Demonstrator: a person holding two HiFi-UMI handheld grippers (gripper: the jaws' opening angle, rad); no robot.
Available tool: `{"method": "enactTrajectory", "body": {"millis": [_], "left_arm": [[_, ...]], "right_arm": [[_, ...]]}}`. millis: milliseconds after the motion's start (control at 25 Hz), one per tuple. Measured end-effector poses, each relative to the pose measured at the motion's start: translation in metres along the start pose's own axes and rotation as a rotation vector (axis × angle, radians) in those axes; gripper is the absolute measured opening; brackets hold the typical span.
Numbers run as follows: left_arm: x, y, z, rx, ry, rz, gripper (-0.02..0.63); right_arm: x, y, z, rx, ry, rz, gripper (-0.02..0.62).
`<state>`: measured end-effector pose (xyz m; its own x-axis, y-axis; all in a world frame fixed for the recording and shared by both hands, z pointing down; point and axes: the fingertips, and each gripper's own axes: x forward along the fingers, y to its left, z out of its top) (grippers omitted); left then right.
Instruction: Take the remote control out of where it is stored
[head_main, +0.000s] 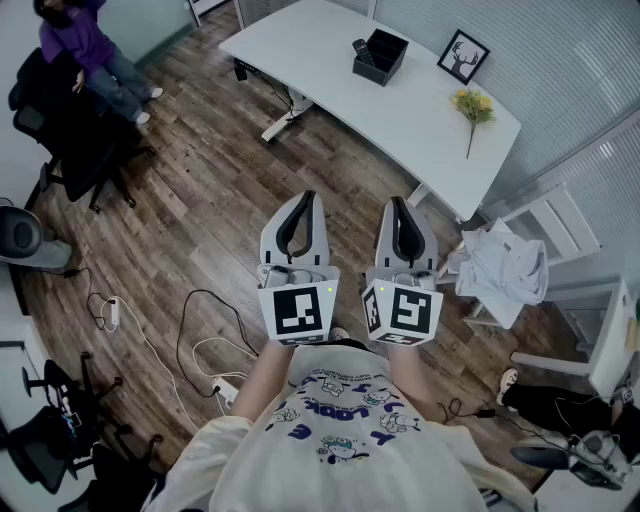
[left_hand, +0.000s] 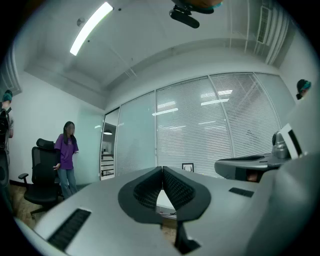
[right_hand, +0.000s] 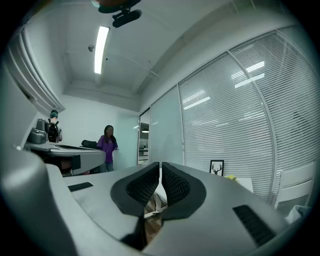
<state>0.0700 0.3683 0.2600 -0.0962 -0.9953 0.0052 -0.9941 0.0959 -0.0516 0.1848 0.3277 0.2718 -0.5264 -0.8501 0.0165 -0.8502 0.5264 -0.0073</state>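
Note:
A black open box (head_main: 381, 55) stands on the white desk (head_main: 330, 70) at the far side of the room, with a dark remote control (head_main: 362, 52) leaning at its left side. Both grippers are held side by side in front of the person's chest, well short of the desk. My left gripper (head_main: 302, 203) is shut with nothing between its pads (left_hand: 162, 171). My right gripper (head_main: 398, 205) is also shut and empty (right_hand: 160, 166). In the gripper views the desk shows only as a pale strip behind the jaws.
On the desk stand a framed deer picture (head_main: 463, 56) and a yellow flower sprig (head_main: 473, 108). A white chair with cloth (head_main: 507, 268) stands right of the grippers. A person in purple (head_main: 90, 55) stands beside black office chairs (head_main: 70, 140). Cables (head_main: 200, 345) lie on the wooden floor.

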Motion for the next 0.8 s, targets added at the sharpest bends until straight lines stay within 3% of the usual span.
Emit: {"method": "enactTrajectory", "body": {"millis": [800], "left_arm": [[0.021, 0.042, -0.014, -0.012, 0.019, -0.021, 0.017]], "right_arm": [[0.034, 0.025, -0.013, 0.023, 0.021, -0.024, 0.041]]}}
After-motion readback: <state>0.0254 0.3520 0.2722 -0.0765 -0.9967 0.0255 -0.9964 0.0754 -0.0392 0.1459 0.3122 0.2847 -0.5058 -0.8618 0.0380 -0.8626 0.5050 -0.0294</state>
